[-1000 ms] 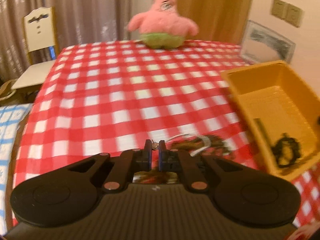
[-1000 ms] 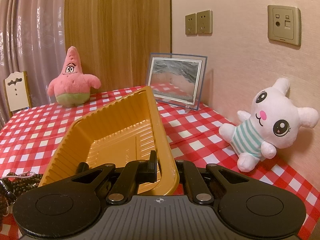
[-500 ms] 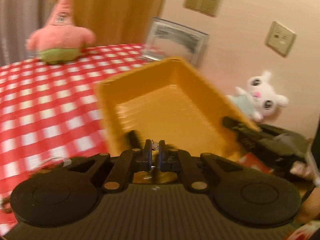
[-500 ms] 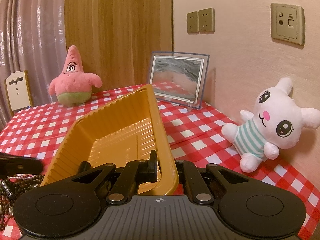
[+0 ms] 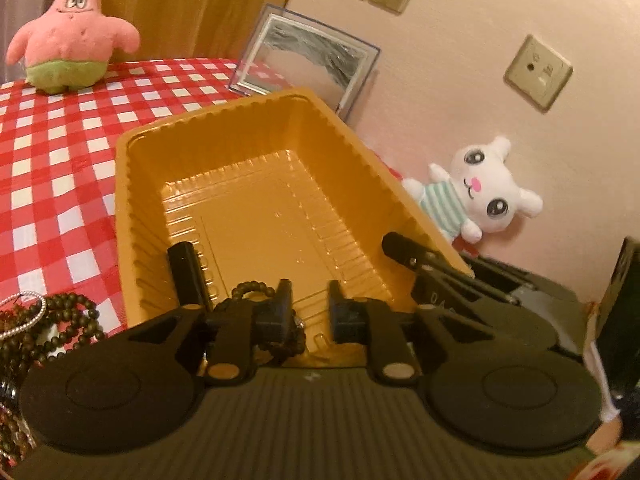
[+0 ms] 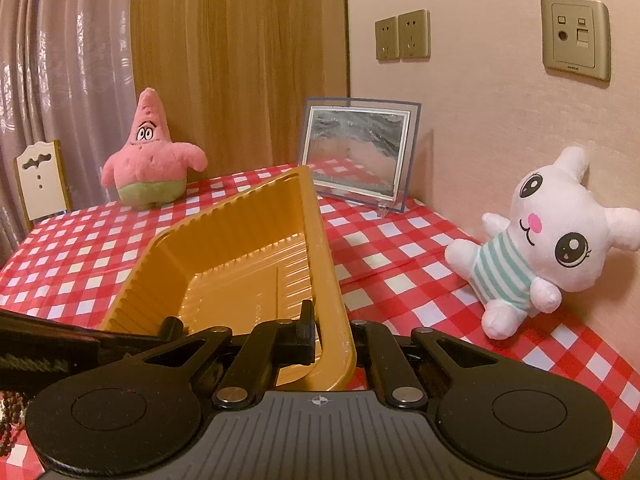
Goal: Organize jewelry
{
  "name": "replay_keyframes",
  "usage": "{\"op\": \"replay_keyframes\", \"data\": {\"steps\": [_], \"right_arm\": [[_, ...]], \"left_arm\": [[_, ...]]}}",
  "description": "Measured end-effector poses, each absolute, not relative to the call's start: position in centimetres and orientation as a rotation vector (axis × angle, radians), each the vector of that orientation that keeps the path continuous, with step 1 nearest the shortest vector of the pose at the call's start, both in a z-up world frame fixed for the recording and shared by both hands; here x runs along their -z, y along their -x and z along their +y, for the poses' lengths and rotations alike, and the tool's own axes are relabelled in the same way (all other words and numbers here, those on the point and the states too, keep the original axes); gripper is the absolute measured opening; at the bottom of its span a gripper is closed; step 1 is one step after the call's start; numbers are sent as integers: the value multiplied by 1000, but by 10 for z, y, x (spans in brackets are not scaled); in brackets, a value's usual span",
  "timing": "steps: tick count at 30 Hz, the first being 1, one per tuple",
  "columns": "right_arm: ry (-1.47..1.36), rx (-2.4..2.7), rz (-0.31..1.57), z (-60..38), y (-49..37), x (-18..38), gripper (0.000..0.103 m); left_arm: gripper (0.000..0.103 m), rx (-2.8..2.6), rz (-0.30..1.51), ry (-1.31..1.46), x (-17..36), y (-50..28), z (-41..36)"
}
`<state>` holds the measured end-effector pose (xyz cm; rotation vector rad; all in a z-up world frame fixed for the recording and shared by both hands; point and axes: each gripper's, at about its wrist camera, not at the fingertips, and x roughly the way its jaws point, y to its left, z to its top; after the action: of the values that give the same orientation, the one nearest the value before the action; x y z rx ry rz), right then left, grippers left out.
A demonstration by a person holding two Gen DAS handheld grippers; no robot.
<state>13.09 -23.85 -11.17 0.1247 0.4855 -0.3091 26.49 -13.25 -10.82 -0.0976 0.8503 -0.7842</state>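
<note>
A yellow plastic tray (image 5: pixel 120 184) stands on the red-checked tablecloth. My left gripper (image 5: pixel 308 300) hangs over its near end with its jaws opening; only the tray floor shows between the pads. A dark bead bracelet (image 5: pixel 248 290) and a black bar (image 5: pixel 186 268) lie in the tray beside the left finger. A tiny shiny piece (image 5: pixel 298 322) sits by that pad; I cannot tell what it is. My right gripper (image 6: pixel 332 332) is shut on the tray (image 6: pixel 240 232) at its near right rim, also seen as the right gripper (image 5: pixel 404 248) from the left wrist.
A pile of bead strands and a silver chain (image 5: pixel 36 320) lies on the cloth left of the tray. A pink starfish plush (image 6: pixel 150 152), a framed picture (image 6: pixel 358 152) and a white bunny plush (image 6: pixel 548 240) stand along the wall. A chair (image 6: pixel 40 184) is beyond the table's far left.
My left gripper swung right from the cloth by the jewelry pile to over the tray, and its shut jaws have parted. The right gripper and the tray stayed put.
</note>
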Motion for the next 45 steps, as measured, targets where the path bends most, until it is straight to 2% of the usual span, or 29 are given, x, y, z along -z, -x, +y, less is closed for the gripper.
{"op": "replay_keyframes", "data": {"steps": [12,23,45], "right_arm": [[-127,272,501,-247,-133,113,5],[-130,227,507,-258,-133,118,4],[-138,299,516,-247,-133,117,5]], "left_arm": [[21,544,771,151,80,-238,-53],[21,211,777,181,85,-186,28],[20,287,842,26,121,-219,36]]}}
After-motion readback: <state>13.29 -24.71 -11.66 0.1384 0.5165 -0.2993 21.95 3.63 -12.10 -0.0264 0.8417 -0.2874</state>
